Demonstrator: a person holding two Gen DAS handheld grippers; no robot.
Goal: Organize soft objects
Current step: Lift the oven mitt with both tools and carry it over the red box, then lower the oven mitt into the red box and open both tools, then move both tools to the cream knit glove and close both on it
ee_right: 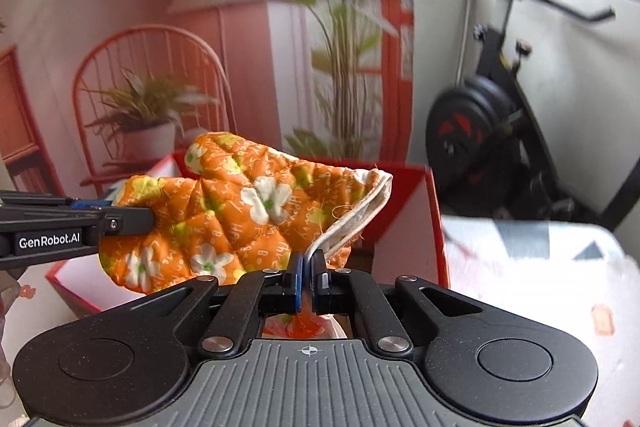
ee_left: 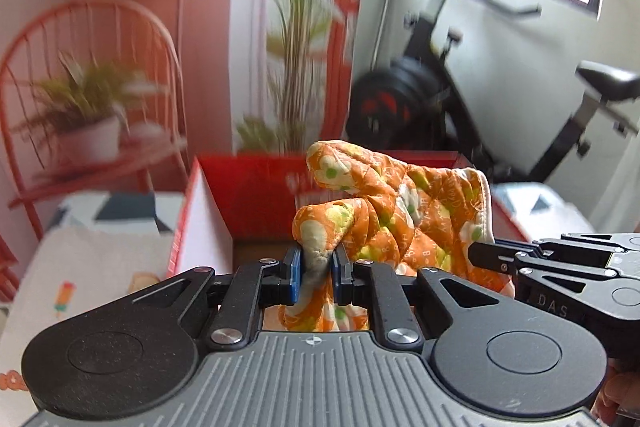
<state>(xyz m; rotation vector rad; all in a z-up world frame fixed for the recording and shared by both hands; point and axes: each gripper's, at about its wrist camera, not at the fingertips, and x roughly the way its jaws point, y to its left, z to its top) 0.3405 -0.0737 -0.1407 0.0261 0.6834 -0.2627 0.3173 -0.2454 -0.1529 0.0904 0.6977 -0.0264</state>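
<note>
An orange quilted oven mitt (ee_left: 384, 211) with a flower print hangs in the air between both grippers. My left gripper (ee_left: 316, 261) is shut on the mitt's thumb end, its blue pads pinching the fabric. My right gripper (ee_right: 307, 265) is shut on the white-trimmed cuff edge of the mitt (ee_right: 240, 211). Each gripper shows in the other's view: the right gripper (ee_left: 478, 253) comes in from the right, the left gripper (ee_right: 146, 218) from the left. An open red box (ee_left: 256, 195) stands just behind and below the mitt, its red wall (ee_right: 404, 219) showing in the right wrist view.
A patterned tablecloth (ee_left: 80, 259) (ee_right: 540, 267) covers the surface around the box. Behind stand a red wire chair with a potted plant (ee_left: 88, 123), a tall plant (ee_right: 344, 87) and an exercise bike (ee_left: 440, 87) (ee_right: 480, 131).
</note>
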